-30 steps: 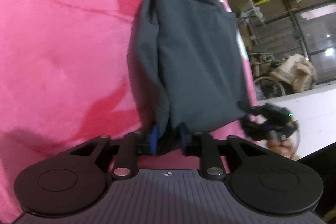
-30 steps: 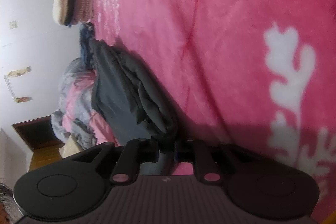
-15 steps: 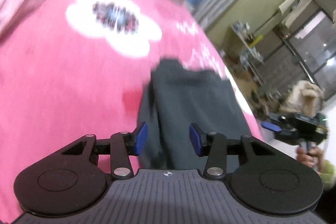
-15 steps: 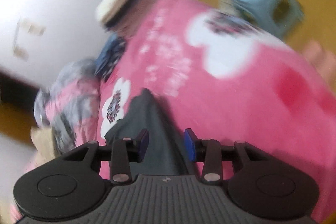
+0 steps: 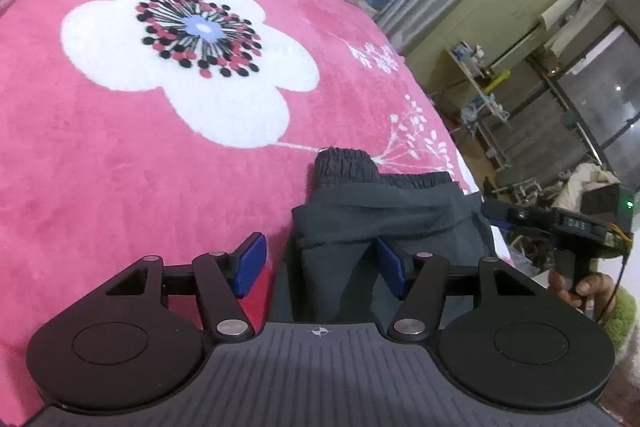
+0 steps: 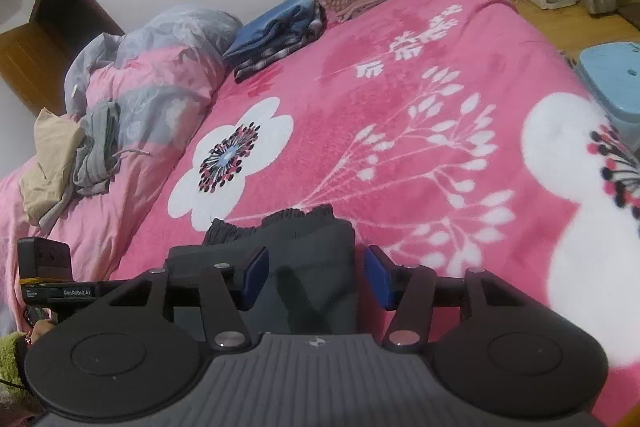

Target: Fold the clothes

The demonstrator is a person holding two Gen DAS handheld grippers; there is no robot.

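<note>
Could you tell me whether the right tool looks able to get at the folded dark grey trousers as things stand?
Probably yes: the right tool is open just above the dark grey trousers on the pink blanket, with nothing between them.

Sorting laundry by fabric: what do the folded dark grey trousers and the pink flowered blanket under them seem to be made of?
The folded dark grey trousers look like matte woven cotton or a blend: smooth panels, gathered elastic waistband. The pink flowered blanket looks like plush fleece, judging by its fuzzy, slightly shiny nap.

Dark grey pants [image 5: 384, 223] lie folded on pink blanket [image 5: 120, 167].
</note>
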